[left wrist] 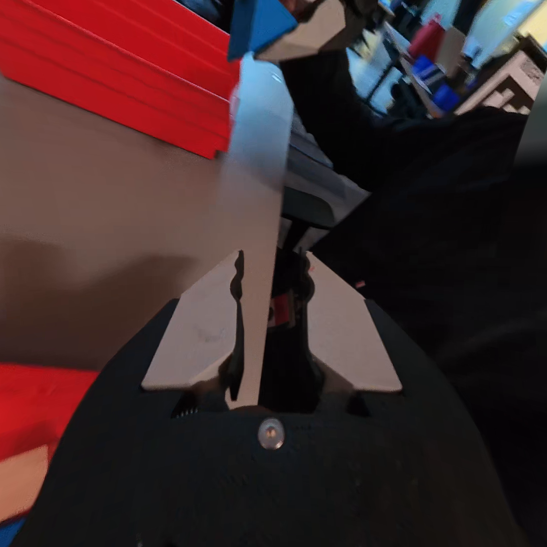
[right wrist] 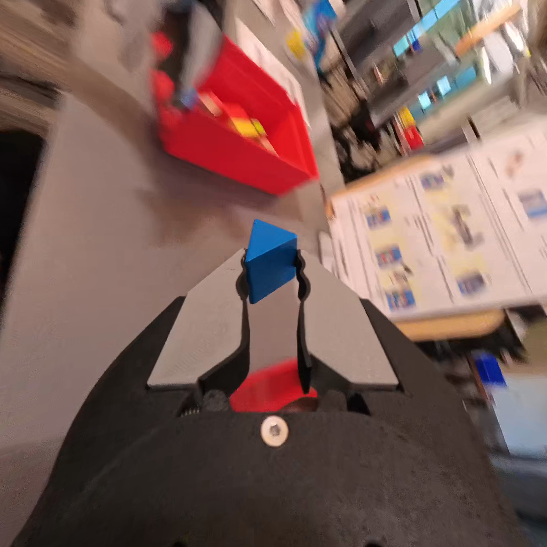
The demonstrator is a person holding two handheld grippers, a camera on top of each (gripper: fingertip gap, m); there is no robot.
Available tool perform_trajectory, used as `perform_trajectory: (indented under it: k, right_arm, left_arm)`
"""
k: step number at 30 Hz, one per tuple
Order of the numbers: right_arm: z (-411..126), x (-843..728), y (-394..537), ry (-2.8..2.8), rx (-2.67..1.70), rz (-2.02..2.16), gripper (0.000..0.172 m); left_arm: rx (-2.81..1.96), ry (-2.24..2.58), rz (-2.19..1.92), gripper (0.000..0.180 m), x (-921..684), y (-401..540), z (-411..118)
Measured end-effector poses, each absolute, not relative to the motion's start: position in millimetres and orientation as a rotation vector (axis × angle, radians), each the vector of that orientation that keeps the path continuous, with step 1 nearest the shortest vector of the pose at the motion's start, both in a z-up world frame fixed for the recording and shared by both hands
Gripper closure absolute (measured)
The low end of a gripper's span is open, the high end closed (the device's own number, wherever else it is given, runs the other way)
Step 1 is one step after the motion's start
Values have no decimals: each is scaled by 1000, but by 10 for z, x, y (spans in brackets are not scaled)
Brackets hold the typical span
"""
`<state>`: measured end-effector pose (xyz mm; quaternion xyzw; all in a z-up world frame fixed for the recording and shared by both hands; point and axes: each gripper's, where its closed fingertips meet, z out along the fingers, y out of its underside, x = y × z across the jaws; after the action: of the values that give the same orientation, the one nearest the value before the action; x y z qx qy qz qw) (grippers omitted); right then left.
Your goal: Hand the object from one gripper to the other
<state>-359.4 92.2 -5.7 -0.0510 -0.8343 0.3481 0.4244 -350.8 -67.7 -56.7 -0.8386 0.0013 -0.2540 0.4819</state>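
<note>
Your right gripper (right wrist: 270, 266) is clamped on the blue triangular block (right wrist: 270, 263), both pads pressing its sides, above the grey table (right wrist: 88, 236). Your left gripper (left wrist: 273, 266) stands apart, bare, with the red bin (left wrist: 118, 74) far left.

- We see the right gripper (right wrist: 270, 260) with both fingertips pressed against a blue wedge-shaped block (right wrist: 270, 263); the block's pointed end sticks out past the tips
- Beyond it lies a grey table (right wrist: 88, 236); a red bin (right wrist: 236, 148) sits on it, well apart from the block, with yellow and red pieces (right wrist: 248, 125) inside
- To the right we see a blurred board of printed sheets (right wrist: 444, 242); shelves (right wrist: 414, 59) stand behind
</note>
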Motion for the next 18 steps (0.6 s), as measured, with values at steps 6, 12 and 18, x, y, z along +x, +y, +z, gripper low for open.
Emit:
perform_trajectory:
  k: [6, 12, 18]
  right_arm:
    - [-536, -4313, 2709, -2048, -604, 350, 143]
    - [-1172, -4852, 3403, -2048, -778, 51, 143]
    - [-1749, -5179, 3609, -2164, -779, -188, 143]
  left_arm:
    - [-1862, -133, -472, 146, -3639, -719, -411]
    - [-1850, -342, -267, 144, -4045, -879, -375]
    - [-1832, -397, -217, 148, -4123, -1087, -368]
